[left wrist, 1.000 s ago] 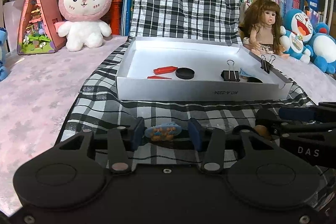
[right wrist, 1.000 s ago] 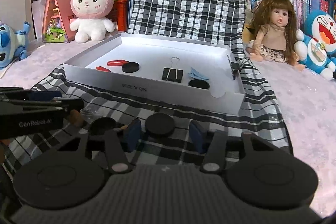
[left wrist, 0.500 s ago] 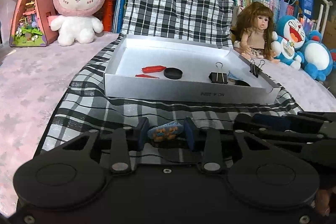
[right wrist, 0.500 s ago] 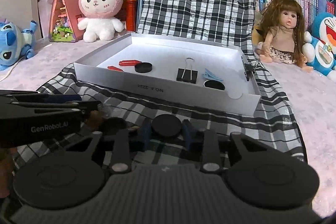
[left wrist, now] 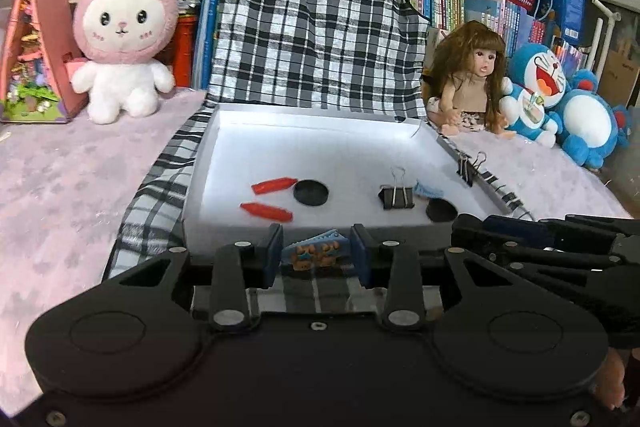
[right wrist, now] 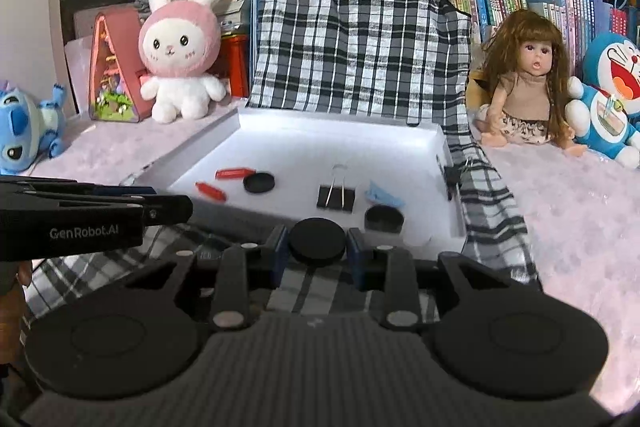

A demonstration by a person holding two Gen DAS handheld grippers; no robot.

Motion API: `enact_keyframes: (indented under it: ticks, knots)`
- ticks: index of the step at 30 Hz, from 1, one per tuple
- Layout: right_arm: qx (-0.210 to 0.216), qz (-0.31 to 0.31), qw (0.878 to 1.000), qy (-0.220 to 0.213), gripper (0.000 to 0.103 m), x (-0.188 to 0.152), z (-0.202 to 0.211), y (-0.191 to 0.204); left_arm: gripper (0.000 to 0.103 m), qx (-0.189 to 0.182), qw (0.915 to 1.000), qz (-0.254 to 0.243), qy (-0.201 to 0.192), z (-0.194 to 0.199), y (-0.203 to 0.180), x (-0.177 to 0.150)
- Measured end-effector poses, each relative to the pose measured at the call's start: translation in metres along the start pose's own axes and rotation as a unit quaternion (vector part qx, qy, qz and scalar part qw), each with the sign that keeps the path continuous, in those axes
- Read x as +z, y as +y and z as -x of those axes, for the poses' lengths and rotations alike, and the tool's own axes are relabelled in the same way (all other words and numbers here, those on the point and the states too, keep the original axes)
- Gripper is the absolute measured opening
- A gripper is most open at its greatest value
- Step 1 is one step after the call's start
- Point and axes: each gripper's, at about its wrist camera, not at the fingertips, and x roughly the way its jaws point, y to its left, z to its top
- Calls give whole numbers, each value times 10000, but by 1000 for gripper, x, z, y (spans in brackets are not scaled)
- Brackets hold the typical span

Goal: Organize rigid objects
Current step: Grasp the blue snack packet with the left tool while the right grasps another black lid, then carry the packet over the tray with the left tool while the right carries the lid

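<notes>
My left gripper (left wrist: 316, 254) is shut on a small blue clip with orange marks (left wrist: 314, 251) and holds it lifted just before the near wall of the white box (left wrist: 224, 227). My right gripper (right wrist: 317, 242) is shut on a black disc (right wrist: 317, 241), raised in front of the same white box (right wrist: 456, 215). Inside lie two red pieces (left wrist: 274, 185), a black disc (left wrist: 311, 191), a black binder clip (left wrist: 396, 197), a blue clip (left wrist: 429, 189) and another black disc (left wrist: 441, 211). A second binder clip (left wrist: 468, 167) grips the box's right wall. Each gripper shows at the edge of the other's view.
The box rests on a black-and-white checked cloth (left wrist: 320, 39) over a pink cover (left wrist: 60, 187). Behind stand a pink rabbit plush (left wrist: 126, 27), a doll (left wrist: 472, 75), blue cat plushes (left wrist: 560, 99), a pink toy house (left wrist: 32, 55) and a blue alien plush (right wrist: 24, 127). Bookshelves fill the back.
Both grippers closed on their pieces on the cloth, the blue clip on the left and the black disc on the right, then rose with them toward the box.
</notes>
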Motion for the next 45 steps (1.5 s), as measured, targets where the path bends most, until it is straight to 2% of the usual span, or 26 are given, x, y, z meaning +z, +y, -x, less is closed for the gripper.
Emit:
enact_keyframes:
  ticks: [6,18,25,28,36,45]
  knots:
    - [168,-249,9993,202,37,30,-14,-18,35,-210,9993,181,258,-24,11,40]
    - [65,-744,9944,752,37,67,-56,-56,35,67,9965,324,766,-76,38,78]
    - [19,-940,9906,992,37,92,-88,-68,35,87,9941,468,977,-114,44,102]
    - [75,-962,9885,1161,37,94,-104,-69,35,79,9925,518,1107,-131,43,105]
    - [-138,-854,9860,1423,37,91,-133,-66,35,219,9901,445,1310,-160,41,95]
    - [-259,-853,9817,1683,38,81,-152,-65,35,312,9889,391,1397,-175,41,91]
